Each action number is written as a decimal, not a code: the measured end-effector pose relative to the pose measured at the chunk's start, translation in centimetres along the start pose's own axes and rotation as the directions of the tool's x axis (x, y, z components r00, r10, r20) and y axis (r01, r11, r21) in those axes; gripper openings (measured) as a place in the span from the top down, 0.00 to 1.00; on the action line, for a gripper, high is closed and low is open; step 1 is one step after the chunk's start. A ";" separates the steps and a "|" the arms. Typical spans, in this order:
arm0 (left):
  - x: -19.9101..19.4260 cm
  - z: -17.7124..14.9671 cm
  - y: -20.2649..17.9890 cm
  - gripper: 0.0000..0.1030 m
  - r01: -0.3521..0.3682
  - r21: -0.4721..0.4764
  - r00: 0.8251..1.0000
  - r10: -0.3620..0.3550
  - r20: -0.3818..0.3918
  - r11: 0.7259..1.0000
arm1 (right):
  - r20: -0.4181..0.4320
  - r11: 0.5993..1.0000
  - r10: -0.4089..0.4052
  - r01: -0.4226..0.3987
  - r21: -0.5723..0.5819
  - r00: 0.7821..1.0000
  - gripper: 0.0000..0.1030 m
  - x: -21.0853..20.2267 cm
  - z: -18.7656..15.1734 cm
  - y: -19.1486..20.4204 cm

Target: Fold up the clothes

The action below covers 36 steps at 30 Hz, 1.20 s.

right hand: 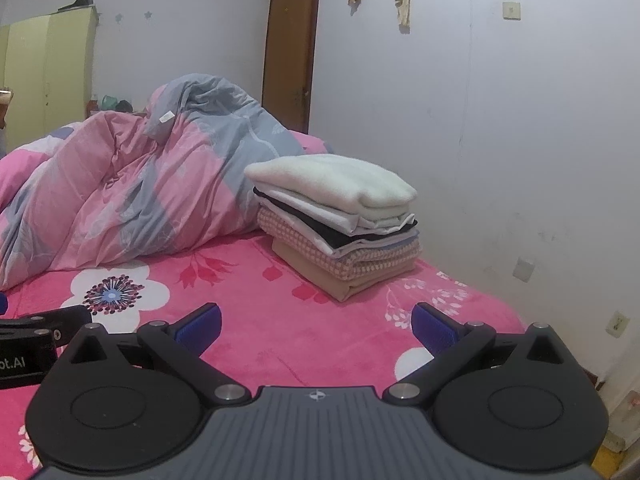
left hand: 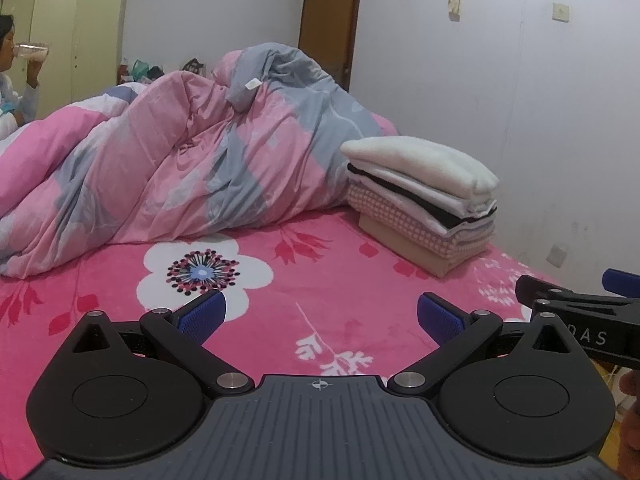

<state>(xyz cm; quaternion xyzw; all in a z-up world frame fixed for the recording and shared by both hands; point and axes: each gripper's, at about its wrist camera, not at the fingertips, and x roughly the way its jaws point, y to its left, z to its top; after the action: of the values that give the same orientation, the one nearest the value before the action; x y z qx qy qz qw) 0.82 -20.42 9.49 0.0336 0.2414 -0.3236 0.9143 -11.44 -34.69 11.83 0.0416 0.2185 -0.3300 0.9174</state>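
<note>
1. The left gripper [left hand: 320,312] and right gripper [right hand: 316,326] both gape wide, empty, above the pink bedspread [left hand: 280,280].
2. The folded stack [right hand: 336,220] sits at one o'clock, long axis running toward five o'clock.
3. A rumpled quilt [right hand: 140,196] lies at eleven o'clock, touching the stack.

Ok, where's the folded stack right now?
The folded stack sits on the bed by the right wall, beside the duvet, ahead of both open grippers.

A person [left hand: 14,76] drinking from a glass is cut off by the left wrist view's left edge, while the crumpled duvet [left hand: 160,160] hides the bed's far side.
</note>
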 end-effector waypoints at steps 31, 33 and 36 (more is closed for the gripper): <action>0.3 -0.1 -1.3 0.00 0.021 0.003 1.000 -0.021 -0.006 1.000 | 0.005 0.999 -0.031 0.031 -0.009 1.000 0.00 -0.5 0.1 -0.5; 0.4 -0.3 -1.6 0.00 0.026 0.003 1.000 -0.026 -0.011 1.000 | 0.002 0.999 -0.036 0.036 -0.008 0.999 0.00 -0.4 0.0 -0.6; 0.6 -0.5 -1.9 0.00 0.034 0.007 0.999 -0.034 -0.020 0.999 | -0.004 0.999 -0.042 0.042 -0.006 0.999 0.00 -0.2 -0.2 -0.9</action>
<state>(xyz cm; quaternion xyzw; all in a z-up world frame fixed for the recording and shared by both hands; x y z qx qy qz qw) -0.14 -22.19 8.94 0.0363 0.2497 -0.3395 0.9061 -12.20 -35.18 11.84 0.0350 0.2223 -0.3487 0.9098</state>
